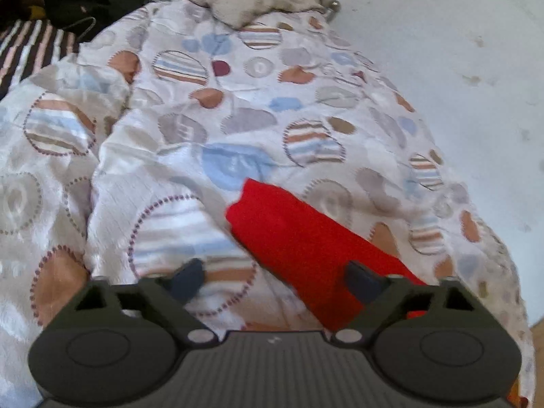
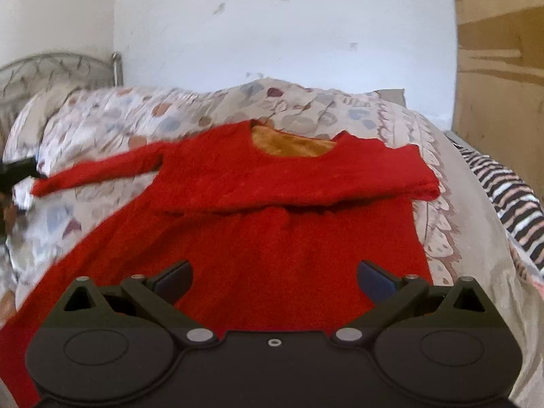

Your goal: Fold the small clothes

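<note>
Your red dress [image 2: 272,224] lies flat on the bed [image 2: 112,112], right sleeve [image 2: 391,176] already folded across the chest, left sleeve [image 1: 306,238] stretched out left. Left gripper [image 1: 275,280] and right gripper [image 2: 275,280] both have jaws released, empty. Next, pinch that left cuff and fold it across.

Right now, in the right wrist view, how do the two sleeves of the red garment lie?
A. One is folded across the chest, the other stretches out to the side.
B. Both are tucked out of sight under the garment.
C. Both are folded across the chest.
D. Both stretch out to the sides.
A: on the red garment, the folded sleeve lies across the chest, while the other sleeve stretches out over the duvet.
</note>
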